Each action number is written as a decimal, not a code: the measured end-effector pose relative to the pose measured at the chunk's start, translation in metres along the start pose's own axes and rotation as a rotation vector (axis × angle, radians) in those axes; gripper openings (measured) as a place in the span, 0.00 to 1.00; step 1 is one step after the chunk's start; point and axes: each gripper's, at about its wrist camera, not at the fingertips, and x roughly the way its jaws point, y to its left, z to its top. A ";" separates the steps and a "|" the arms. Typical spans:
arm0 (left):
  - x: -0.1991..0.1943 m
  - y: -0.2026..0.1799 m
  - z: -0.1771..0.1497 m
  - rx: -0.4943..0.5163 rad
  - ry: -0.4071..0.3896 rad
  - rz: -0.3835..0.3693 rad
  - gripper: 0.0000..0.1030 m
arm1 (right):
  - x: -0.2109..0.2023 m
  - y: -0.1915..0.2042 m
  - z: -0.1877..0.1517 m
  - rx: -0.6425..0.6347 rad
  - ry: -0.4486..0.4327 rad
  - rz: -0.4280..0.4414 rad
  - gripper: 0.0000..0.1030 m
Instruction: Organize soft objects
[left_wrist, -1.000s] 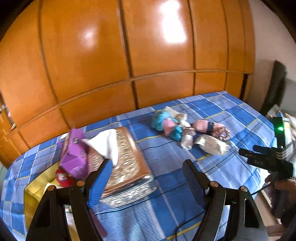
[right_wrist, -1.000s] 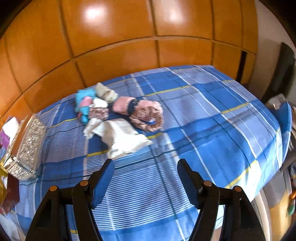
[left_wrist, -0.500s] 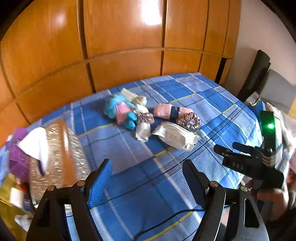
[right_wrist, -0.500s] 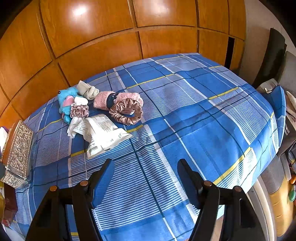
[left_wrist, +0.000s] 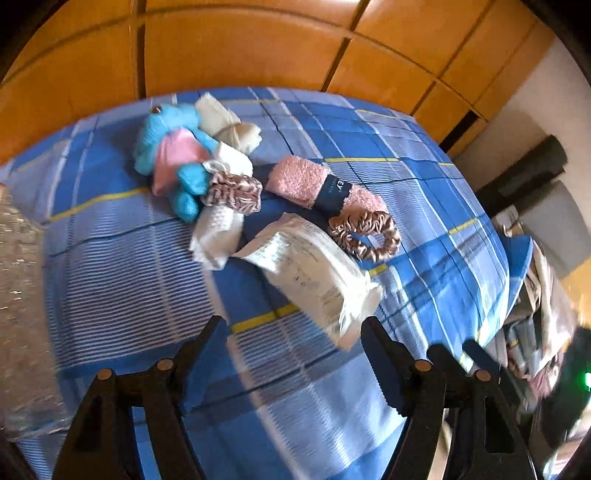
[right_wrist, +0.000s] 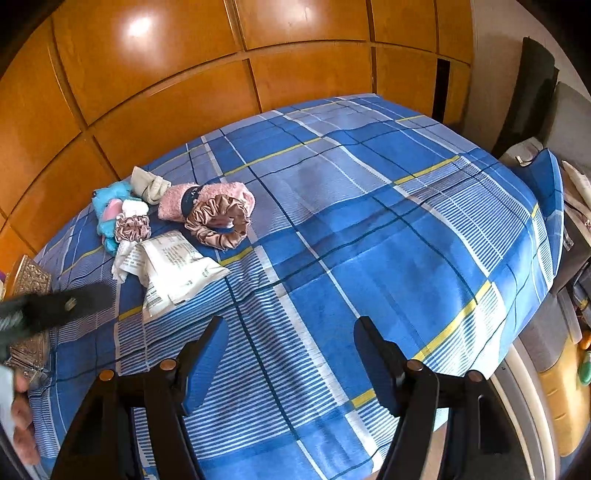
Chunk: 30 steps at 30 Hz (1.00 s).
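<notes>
Both the left gripper (left_wrist: 293, 354) and right gripper (right_wrist: 291, 354) stand with fingers apart, gripping nothing, above the bed (right_wrist: 369, 221); the white packet (left_wrist: 314, 273) lies at twelve o'clock of the left fingers.

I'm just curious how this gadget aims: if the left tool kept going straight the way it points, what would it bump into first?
Probably the white printed packet, whose near end lies just ahead between the open left tool's fingers. Depth is hard to judge, so it might touch the blue plaid bedcover first.
</notes>
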 end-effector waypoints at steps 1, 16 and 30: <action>0.006 -0.001 0.003 -0.014 0.008 0.000 0.74 | 0.001 -0.001 0.000 0.006 0.004 0.005 0.69; 0.073 -0.016 0.044 -0.114 0.020 0.081 0.85 | 0.017 -0.006 -0.007 0.036 0.069 0.044 0.69; 0.035 0.025 0.001 0.148 0.109 -0.079 0.68 | 0.019 0.010 0.010 -0.033 0.068 0.121 0.69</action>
